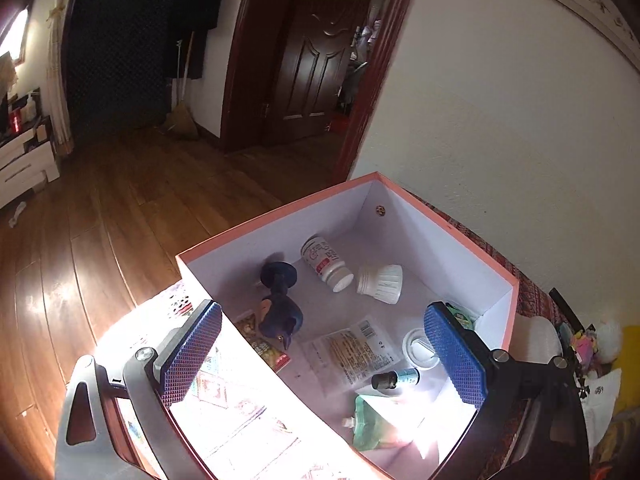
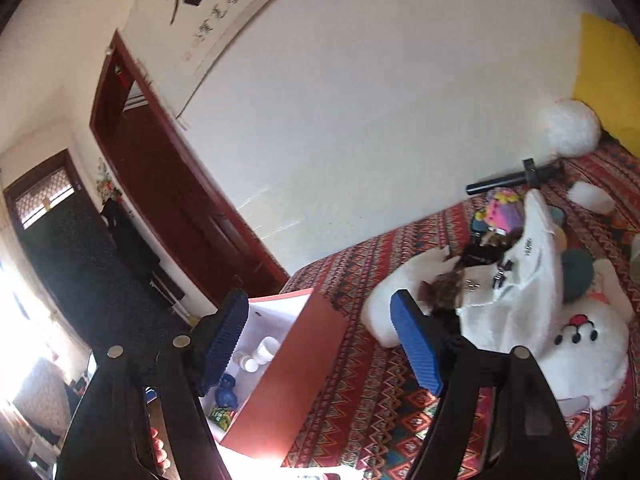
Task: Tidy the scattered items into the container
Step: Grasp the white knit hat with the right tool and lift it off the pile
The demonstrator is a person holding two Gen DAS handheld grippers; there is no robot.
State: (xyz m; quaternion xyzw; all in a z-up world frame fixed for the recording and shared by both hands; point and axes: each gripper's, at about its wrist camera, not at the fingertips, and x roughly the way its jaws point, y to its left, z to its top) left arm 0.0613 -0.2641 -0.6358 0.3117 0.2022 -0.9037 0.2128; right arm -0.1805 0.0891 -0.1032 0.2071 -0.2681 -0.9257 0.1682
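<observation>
Step betw. picks: box (image 1: 440, 224) already holding pill bottle (image 1: 326, 262) etc., L gripper (image 1: 324, 356) over it w/ jaws apart, empty, R gripper (image 2: 324, 344) likewise apart, nothing gripped, aimed twd clutter pile (image 2: 500, 240) on bedspread (image 2: 380, 392); next reqs reach + clamp.

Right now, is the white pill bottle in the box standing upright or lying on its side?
Lying on its side. The white pill bottle rests lengthwise on the floor of the box, its cap end pointing sideways toward the near wall.
</observation>
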